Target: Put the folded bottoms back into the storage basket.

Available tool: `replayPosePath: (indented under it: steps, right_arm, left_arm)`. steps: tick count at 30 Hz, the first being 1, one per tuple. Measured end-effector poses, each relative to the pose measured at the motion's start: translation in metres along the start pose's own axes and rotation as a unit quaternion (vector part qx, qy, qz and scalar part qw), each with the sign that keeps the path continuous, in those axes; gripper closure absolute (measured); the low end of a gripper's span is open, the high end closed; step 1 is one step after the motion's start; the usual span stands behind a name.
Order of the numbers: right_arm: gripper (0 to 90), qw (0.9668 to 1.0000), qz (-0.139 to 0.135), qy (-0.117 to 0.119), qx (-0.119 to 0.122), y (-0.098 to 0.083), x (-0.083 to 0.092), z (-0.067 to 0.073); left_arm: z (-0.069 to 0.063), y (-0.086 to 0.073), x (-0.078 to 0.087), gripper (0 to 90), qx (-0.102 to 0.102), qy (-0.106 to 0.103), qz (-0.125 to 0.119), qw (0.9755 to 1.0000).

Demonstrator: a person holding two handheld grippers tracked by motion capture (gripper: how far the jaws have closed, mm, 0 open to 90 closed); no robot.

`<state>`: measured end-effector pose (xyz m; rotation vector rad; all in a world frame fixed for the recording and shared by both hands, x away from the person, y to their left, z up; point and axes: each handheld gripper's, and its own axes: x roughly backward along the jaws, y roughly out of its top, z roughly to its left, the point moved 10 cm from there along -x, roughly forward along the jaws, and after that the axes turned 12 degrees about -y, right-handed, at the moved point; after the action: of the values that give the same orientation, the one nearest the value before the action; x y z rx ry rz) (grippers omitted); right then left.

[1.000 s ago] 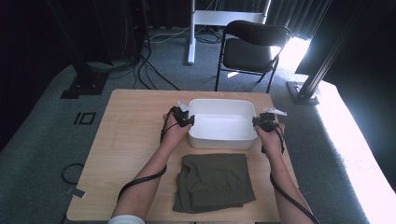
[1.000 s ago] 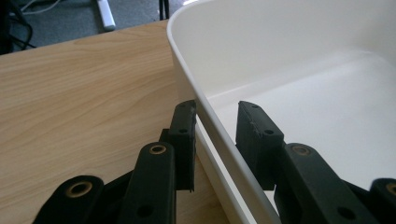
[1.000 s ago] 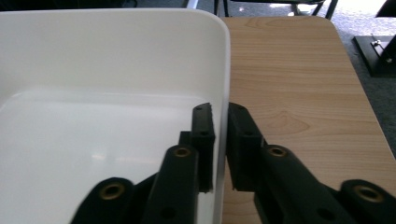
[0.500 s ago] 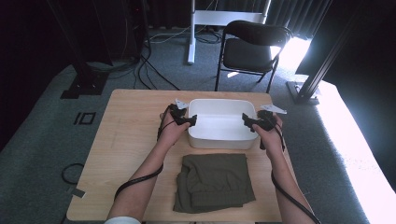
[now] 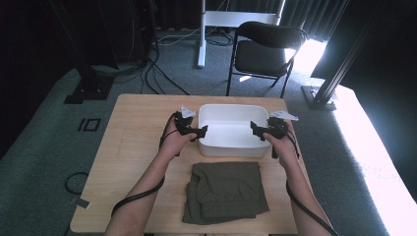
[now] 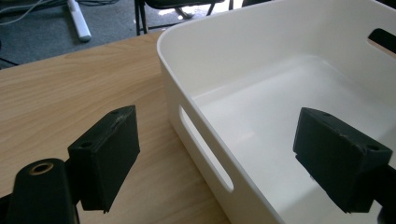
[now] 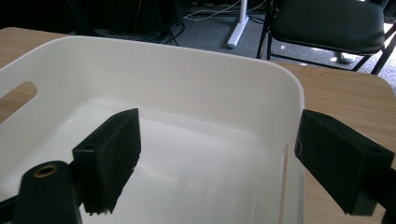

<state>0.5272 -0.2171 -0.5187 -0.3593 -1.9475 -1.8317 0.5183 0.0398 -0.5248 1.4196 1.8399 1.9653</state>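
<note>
At the near edge of the light wooden desk (image 5: 128, 147), middle to right, lies a folded dark olive cloth garment (image 5: 225, 191), flat and untouched. Just beyond it, toward the far edge and right of the middle, stands the white rectangular plastic tub (image 5: 231, 145) with a cut-out handle slot in each short wall; it is empty and rests on the desk top.

The left gripper (image 5: 201, 131) is at the tub's left short wall, the right gripper (image 5: 254, 129) at its right short wall, each held in one of the person's hands. Both pairs of jaws have just been opening. In the left gripper view the two black pads (image 6: 107, 154) stand spread wide, astride the tub's wall, one outside over the desk, one over the inside, neither pressing on it. In the right gripper view the pads (image 7: 109, 156) are likewise spread, one inside the tub, one outside, clear of the wall.

Beyond the desk's far edge, on grey carpet, stands a black folding chair (image 5: 265, 51).
</note>
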Motion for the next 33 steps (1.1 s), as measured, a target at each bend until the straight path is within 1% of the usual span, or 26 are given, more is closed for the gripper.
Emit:
replayPosePath:
  steps: [3,7,10,12,18,21,28,33]
  right_arm:
    - [14.2,1.0,0.001,0.003,-0.004,0.0,0.003,0.001]
    - [13.6,1.0,0.002,0.002,0.005,0.0,0.008,0.001]
    - [13.4,1.0,0.002,0.005,0.001,0.0,0.013,0.001]
    - [13.4,0.9999,-0.001,0.01,-0.004,0.001,0.017,0.002]
    - [13.5,0.9998,-0.008,0.016,-0.002,0.0,0.029,0.005]
    - [13.5,0.9998,-0.008,0.021,-0.002,-0.002,0.034,0.008]
    - [13.5,0.9996,-0.018,0.023,0.002,-0.003,0.046,0.011]
    - [13.5,0.9995,-0.021,0.025,-0.001,-0.006,0.052,0.012]
  left_arm:
    - [-0.003,-0.001,0.006,15.9,0.002,-0.005,-0.001,1.0]
    - [-0.007,-0.002,0.013,15.9,0.0,-0.009,-0.002,1.0]
    - [-0.011,-0.004,0.017,15.9,-0.001,-0.014,-0.001,0.9999]
    - [-0.014,-0.006,0.019,15.9,-0.003,-0.017,0.0,0.9998]
    - [-0.025,-0.013,0.026,15.9,-0.006,-0.029,0.002,0.9995]
    - [-0.028,-0.016,0.03,15.8,-0.008,-0.029,0.003,0.9995]
    - [-0.033,-0.025,0.039,15.9,-0.011,-0.034,0.009,0.9993]
    - [-0.037,-0.029,0.045,15.9,-0.012,-0.035,0.006,0.9993]
